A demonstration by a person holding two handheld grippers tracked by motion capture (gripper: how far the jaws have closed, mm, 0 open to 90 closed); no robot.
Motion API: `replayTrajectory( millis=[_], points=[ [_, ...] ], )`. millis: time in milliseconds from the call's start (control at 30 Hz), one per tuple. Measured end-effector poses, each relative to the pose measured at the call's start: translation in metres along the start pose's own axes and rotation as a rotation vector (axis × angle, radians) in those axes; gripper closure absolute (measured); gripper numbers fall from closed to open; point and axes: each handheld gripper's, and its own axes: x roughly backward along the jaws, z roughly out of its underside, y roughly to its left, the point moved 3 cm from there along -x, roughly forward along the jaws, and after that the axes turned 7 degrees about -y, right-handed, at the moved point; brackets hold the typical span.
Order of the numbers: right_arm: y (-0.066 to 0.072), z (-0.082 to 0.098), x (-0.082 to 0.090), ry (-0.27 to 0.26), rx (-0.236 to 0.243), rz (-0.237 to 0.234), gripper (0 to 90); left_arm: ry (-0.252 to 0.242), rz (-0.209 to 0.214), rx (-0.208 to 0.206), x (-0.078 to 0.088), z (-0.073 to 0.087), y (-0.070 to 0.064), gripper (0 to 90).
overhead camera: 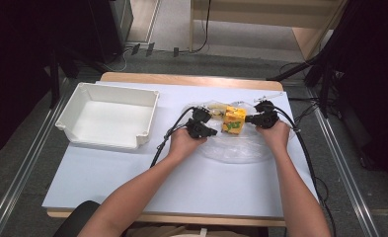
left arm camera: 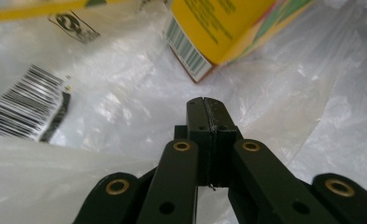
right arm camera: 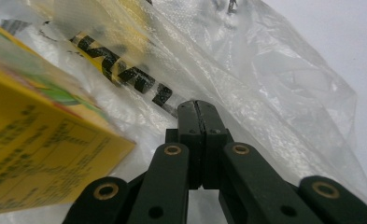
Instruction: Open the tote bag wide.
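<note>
A yellow carton point(overhead camera: 234, 120) lies on a crumpled clear plastic bag point(overhead camera: 233, 148) in the middle of the table. My left gripper point(overhead camera: 211, 132) sits just left of the carton, and my right gripper point(overhead camera: 249, 119) just right of it. Seen from the left gripper view, the left gripper point(left arm camera: 204, 101) has its jaws pressed together over the plastic bag point(left arm camera: 125, 107), with the carton point(left arm camera: 218, 28) ahead. The right gripper view has the right gripper point(right arm camera: 197, 103) shut as well, the carton point(right arm camera: 36, 158) at its left and the bag point(right arm camera: 288, 93) beneath. Nothing is visible between either pair of jaws.
A white empty tray point(overhead camera: 107, 136) stands at the table's left. A barcode label point(left arm camera: 27, 105) and a black-and-yellow printed packet point(right arm camera: 120, 67) lie inside the bag. Cables point(overhead camera: 305, 148) trail off the grippers. The table's front half point(overhead camera: 132, 182) is bare.
</note>
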Motion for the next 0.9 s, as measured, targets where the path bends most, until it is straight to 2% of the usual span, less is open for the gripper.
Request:
replayTrajectory(
  millis=[133,333,433,600,667,767,900],
  points=[
    [-0.003,-0.001,-0.004,0.002,0.003,0.02,90.0,-0.005,0.009,-0.01,0.001,0.01,-0.004,90.0],
    [-0.005,-0.003,-0.009,-0.026,0.015,0.037,90.0,-0.003,0.014,-0.034,0.008,0.018,-0.007,90.0],
    [-0.007,-0.005,-0.013,-0.046,0.001,0.056,90.0,0.002,0.026,-0.041,0.012,0.023,-0.011,90.0],
    [-0.009,-0.009,-0.015,-0.044,-0.007,0.076,90.0,0.014,0.042,-0.049,0.019,0.031,-0.013,90.0],
    [-0.011,-0.011,-0.017,-0.046,-0.027,0.086,90.0,0.018,0.049,-0.049,0.021,0.035,-0.015,90.0],
    [-0.013,-0.013,-0.02,-0.049,-0.039,0.096,90.0,0.023,0.056,-0.078,0.027,0.043,-0.021,90.0],
    [-0.016,-0.016,-0.021,-0.051,-0.03,0.126,90.0,0.027,0.068,-0.08,0.032,0.049,-0.023,90.0]
  ],
)
